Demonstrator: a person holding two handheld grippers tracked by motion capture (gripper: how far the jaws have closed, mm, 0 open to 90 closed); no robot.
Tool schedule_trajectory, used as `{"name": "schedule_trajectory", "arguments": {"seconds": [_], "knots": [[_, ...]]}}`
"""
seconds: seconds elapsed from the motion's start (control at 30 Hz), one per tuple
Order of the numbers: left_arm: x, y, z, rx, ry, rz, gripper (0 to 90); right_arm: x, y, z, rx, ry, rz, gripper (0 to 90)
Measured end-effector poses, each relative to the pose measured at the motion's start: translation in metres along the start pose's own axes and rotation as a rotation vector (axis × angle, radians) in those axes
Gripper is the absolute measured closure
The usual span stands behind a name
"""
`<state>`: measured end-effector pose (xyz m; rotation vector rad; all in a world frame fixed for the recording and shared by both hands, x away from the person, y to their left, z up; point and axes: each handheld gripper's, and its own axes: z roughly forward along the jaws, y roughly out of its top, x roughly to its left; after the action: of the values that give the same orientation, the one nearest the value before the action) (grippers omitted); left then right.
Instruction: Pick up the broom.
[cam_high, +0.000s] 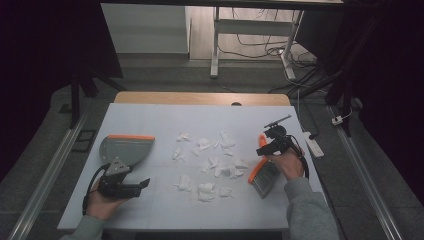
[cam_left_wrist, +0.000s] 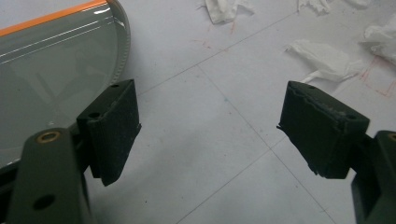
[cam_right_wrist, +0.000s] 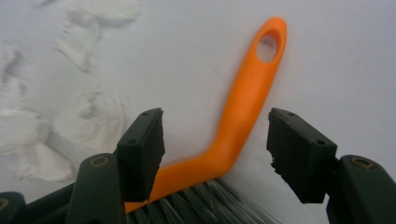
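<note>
Right tool (cam_right_wrist: 215, 149) released astride orange brush (cam_right_wrist: 243, 102) handle on bench (cam_high: 165, 120), ready to clench for sweeping paper scraps (cam_high: 210, 165); left tool (cam_left_wrist: 208, 135) released beside dustpan (cam_left_wrist: 51, 79), ready to receive.

Brush (cam_right_wrist: 243, 116): orange handle, grey bristles. Dustpan (cam_high: 123, 149): grey, orange edge strip. Paper scraps (cam_high: 207, 165): white. Table (cam_high: 150, 120): white, thin seam lines, faint red marks.

Orange-handled brush (cam_high: 262, 172) lies flat on the white table, bristles toward the person.
</note>
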<state>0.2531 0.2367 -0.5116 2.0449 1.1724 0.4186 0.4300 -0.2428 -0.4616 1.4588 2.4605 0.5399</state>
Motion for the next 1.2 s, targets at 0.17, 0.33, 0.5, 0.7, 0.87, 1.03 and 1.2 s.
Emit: {"name": "schedule_trajectory", "arguments": {"seconds": [0.17, 0.33, 0.5, 0.7, 0.87, 1.03, 1.2], "knots": [[0.000, 0.000, 0.000, -0.001, 0.001, 0.002, 20.7, -0.006, 0.003, 0.013, 0.055, -0.015, 0.052, 37.9], [0.000, 0.000, 0.001, 0.002, 0.001, 0.003, 20.7, -0.007, 0.004, 0.021, 0.101, -0.035, 0.077, 38.7], [0.001, -0.001, 0.001, 0.003, 0.000, 0.005, 20.7, -0.007, 0.004, 0.025, 0.133, -0.041, 0.096, 41.9], [0.001, -0.001, 0.000, 0.000, 0.000, 0.005, 20.7, -0.008, 0.004, 0.028, 0.173, -0.052, 0.133, 50.1], [0.001, -0.001, 0.000, 0.002, -0.001, 0.006, 20.6, -0.007, 0.004, 0.031, 0.201, -0.020, 0.210, 58.3], [0.001, -0.001, 0.000, 0.000, 0.001, 0.006, 20.6, -0.002, 0.005, 0.032, 0.210, -0.067, 0.224, 62.7], [0.000, -0.001, 0.000, 0.001, 0.003, 0.009, 20.6, 0.005, 0.004, 0.033, 0.197, -0.131, 0.231, 69.8]]}}
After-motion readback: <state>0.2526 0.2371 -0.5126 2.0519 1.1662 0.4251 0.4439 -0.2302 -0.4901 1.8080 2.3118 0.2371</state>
